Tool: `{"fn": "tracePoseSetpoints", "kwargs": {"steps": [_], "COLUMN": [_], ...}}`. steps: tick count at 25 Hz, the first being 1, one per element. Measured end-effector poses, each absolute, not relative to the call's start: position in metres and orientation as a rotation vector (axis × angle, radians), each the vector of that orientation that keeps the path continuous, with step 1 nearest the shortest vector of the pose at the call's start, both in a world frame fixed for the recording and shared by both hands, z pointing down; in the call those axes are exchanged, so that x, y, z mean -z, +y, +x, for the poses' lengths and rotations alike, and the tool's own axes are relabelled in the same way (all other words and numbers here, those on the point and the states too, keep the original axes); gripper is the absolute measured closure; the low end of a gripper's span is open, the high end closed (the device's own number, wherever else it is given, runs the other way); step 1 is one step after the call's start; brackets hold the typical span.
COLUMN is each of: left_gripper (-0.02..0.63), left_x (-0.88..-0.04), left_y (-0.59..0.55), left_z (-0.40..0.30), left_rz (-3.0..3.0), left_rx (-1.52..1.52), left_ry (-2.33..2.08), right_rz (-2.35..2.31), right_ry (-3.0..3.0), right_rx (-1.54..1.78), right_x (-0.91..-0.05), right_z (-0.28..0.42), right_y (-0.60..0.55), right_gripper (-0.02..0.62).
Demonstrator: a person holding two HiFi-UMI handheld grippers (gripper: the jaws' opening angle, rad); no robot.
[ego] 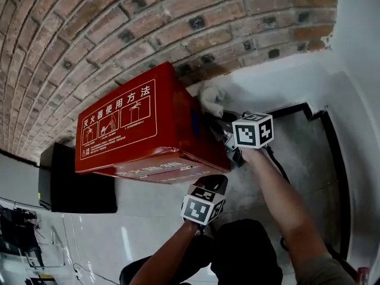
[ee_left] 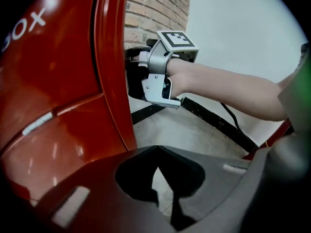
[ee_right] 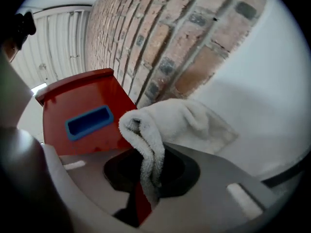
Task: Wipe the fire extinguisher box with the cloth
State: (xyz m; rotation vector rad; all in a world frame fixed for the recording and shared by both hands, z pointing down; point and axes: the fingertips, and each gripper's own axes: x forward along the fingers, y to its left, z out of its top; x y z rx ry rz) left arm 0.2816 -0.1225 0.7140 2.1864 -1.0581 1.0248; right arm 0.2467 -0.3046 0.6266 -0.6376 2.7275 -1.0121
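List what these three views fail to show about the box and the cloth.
- Right gripper view: whether the cloth touches the red box; the cloth's folds cover that spot.
- Left gripper view: the box's lettering, cut off by the left edge.
- Head view: the label, its fine print too small.

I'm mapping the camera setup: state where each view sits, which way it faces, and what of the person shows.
Head view: on the head, facing steeply down at the red box; both forearms, left gripper and right gripper show.
Left gripper view: on the left gripper, facing past the box's edge; right gripper and forearm show.
Right gripper view: on the right gripper, facing the clamped cloth, box and brick wall.
Shared: all see the box.
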Motion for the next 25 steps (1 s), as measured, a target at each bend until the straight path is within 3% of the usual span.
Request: {"fn": "tracePoseSetpoints", "kwargs": {"steps": [14, 25], "left_gripper": [0.606, 0.606], "left_x": [-0.776, -0.800], "left_y": [-0.115, -0.114], "left_z": [0.260, 0.244], "left_rz": [2.102, 2.131], "left_rx": [-1.014, -1.117], "left_ry": [-1.021, -0.971], "right_rz": [-0.832, -1.056], "right_ry": [2.671, 2.697], "right_rx": [1.381, 1.461], "right_x": [-0.798, -0.868], "right_z": [0.249, 0.251], "right_y": [-0.299, -0.308], "right_gripper": [0.515, 0.515]}}
